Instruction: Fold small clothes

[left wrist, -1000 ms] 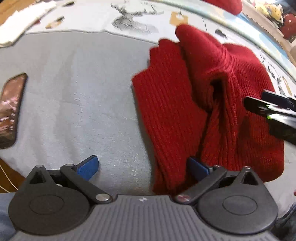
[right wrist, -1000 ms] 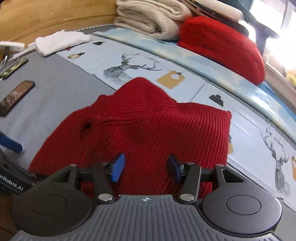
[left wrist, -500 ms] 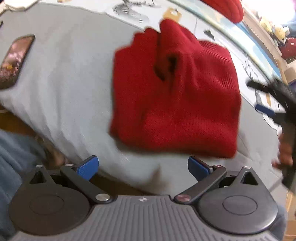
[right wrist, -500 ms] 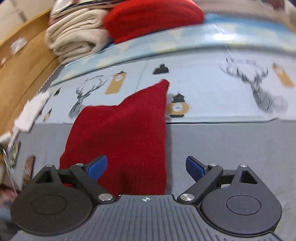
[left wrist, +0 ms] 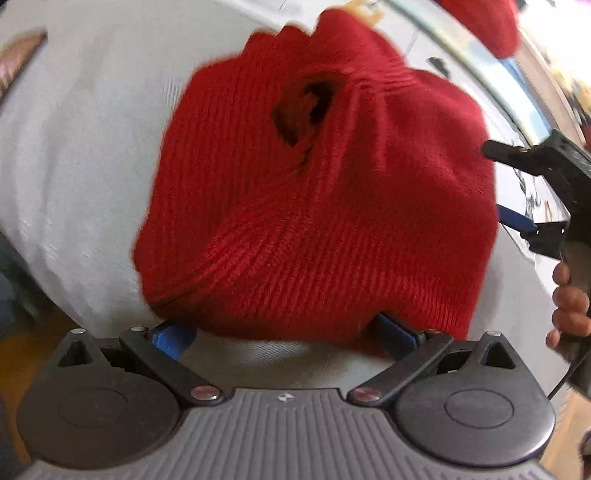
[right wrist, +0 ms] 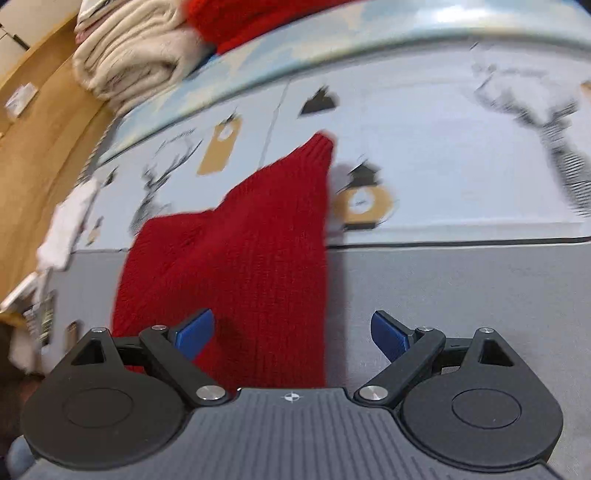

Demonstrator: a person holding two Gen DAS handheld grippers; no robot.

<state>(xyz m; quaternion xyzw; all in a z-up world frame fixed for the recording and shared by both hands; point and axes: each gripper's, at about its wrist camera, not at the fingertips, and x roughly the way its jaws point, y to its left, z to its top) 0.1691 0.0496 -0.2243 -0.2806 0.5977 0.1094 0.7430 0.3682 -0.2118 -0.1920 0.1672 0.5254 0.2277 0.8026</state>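
A red knitted sweater lies folded in a rough square on the grey sheet, its neck hole facing up. My left gripper is open wide at the sweater's near edge, which covers the tips of both blue fingers. In the left wrist view my right gripper stands off the sweater's right side, held by a hand. In its own view the right gripper is open over the sweater, whose right edge lies between the fingers; the pads press on nothing.
A deer-print bedspread lies beyond the grey sheet. Folded cream towels and another red garment are stacked at the back. A white cloth and a phone lie to the left, by the wooden surface.
My right gripper opened, let go of the sweater and swung off to its right side. My left gripper moved in to the sweater's near edge. The sweater now lies flatter.
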